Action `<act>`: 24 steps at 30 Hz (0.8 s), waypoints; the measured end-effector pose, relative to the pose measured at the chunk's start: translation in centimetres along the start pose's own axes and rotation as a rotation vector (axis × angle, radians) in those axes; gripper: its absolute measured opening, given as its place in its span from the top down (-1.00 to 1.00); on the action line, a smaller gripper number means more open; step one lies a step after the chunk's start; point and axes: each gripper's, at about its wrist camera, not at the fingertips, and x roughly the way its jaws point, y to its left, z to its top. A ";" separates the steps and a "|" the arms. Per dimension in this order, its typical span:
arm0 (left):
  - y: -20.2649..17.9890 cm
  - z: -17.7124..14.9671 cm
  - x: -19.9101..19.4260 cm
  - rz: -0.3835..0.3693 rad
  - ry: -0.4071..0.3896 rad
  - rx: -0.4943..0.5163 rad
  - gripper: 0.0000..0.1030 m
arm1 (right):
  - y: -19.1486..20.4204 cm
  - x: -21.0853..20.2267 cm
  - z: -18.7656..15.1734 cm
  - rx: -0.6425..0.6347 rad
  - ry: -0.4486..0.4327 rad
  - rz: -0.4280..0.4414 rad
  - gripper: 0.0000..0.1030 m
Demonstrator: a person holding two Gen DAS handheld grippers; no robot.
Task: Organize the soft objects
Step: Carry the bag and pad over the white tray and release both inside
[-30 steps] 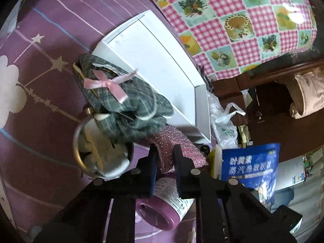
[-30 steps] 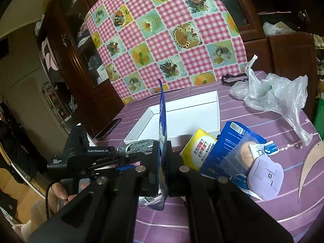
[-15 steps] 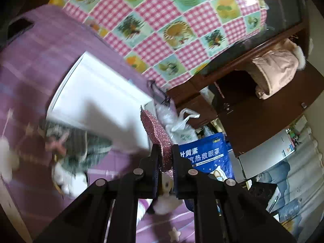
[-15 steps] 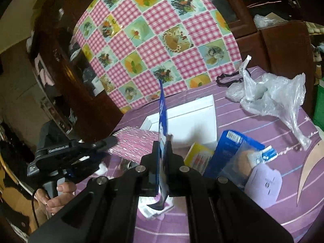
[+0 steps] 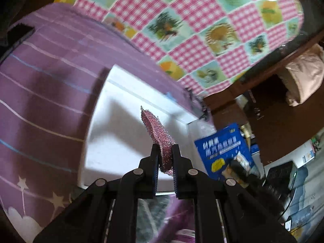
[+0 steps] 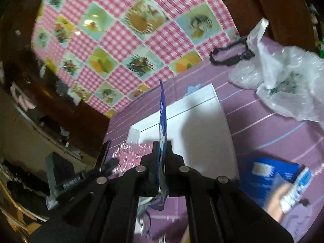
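My left gripper (image 5: 164, 148) is shut on a pink glittery sponge pad (image 5: 156, 128) and holds it in the air over the white tray (image 5: 113, 133). My right gripper (image 6: 162, 144) is shut on a thin blue packet (image 6: 163, 109), held edge-on above the near part of the white tray (image 6: 204, 121). The blue packet also shows in the left wrist view (image 5: 222, 151), and the pink pad with the left gripper shows in the right wrist view (image 6: 131, 155).
The tray lies on a purple striped tablecloth (image 5: 44, 81). A clear plastic bag (image 6: 283, 85) and a black band (image 6: 226, 58) lie at the back right. Another blue packet (image 6: 269, 174) lies near right. A pink checked cloth (image 6: 131, 30) hangs behind.
My left gripper lifted the pink pad off the clutter and carried it over the white tray. My right gripper moved forward over the tray with the blue packet.
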 end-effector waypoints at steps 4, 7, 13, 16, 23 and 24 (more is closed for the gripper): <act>1.3 -0.2 1.9 0.103 0.056 0.003 0.80 | -1.0 4.0 0.7 0.119 0.107 -0.077 0.89; 0.8 -0.5 2.2 0.177 0.067 0.051 0.80 | -1.7 6.0 0.7 0.195 0.151 -0.124 0.89; 0.9 -1.0 2.3 0.329 0.136 0.038 0.81 | -2.9 8.3 0.6 0.294 0.218 -0.152 0.82; 0.9 -1.3 1.9 0.347 0.157 0.022 0.80 | -3.3 7.8 0.3 0.323 0.247 -0.126 0.79; 0.0 -1.2 0.8 0.271 0.088 0.044 0.68 | -3.0 4.6 0.8 0.331 0.221 -0.166 -0.37; -0.5 -1.2 0.5 0.271 0.073 0.064 0.65 | -2.7 4.3 1.0 0.308 0.215 -0.175 -0.37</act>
